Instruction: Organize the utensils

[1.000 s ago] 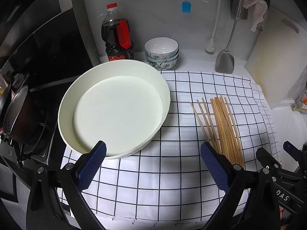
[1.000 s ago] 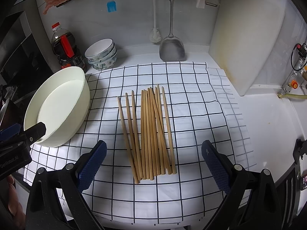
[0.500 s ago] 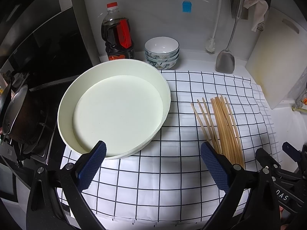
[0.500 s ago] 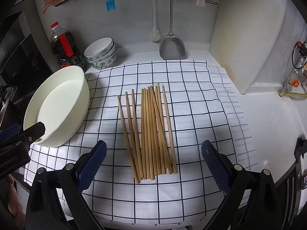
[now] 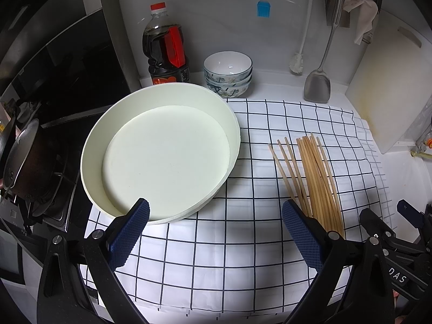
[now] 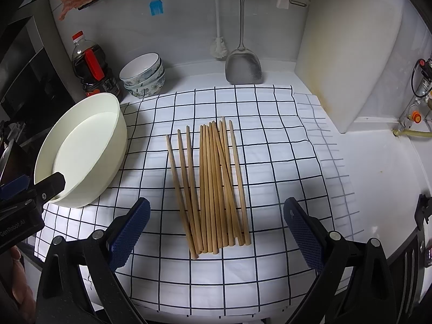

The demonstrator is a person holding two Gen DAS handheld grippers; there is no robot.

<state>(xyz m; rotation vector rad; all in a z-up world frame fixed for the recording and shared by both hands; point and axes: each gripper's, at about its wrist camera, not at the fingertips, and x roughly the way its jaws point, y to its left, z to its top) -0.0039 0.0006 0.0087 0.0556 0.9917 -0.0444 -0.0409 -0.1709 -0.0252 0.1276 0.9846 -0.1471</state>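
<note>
Several wooden chopsticks (image 6: pixel 213 186) lie side by side on a white black-checked cloth (image 6: pixel 270 162); they also show in the left wrist view (image 5: pixel 316 178). A wide, empty cream bowl (image 5: pixel 162 151) sits at the cloth's left edge, also seen in the right wrist view (image 6: pixel 81 148). My left gripper (image 5: pixel 216 232) is open and empty, just in front of the bowl. My right gripper (image 6: pixel 216 229) is open and empty, hovering over the near ends of the chopsticks.
At the back stand a dark sauce bottle (image 5: pixel 166 54), stacked patterned bowls (image 5: pixel 228 74), a hanging metal spatula (image 6: pixel 243 64) and a brush (image 6: pixel 218 48). A white cutting board (image 6: pixel 348 54) leans at the right. A stove with a pan (image 5: pixel 24 162) lies left.
Both views have shifted only very slightly; the right gripper has edged a little nearer to the chopsticks. Nothing was taken hold of or moved.
</note>
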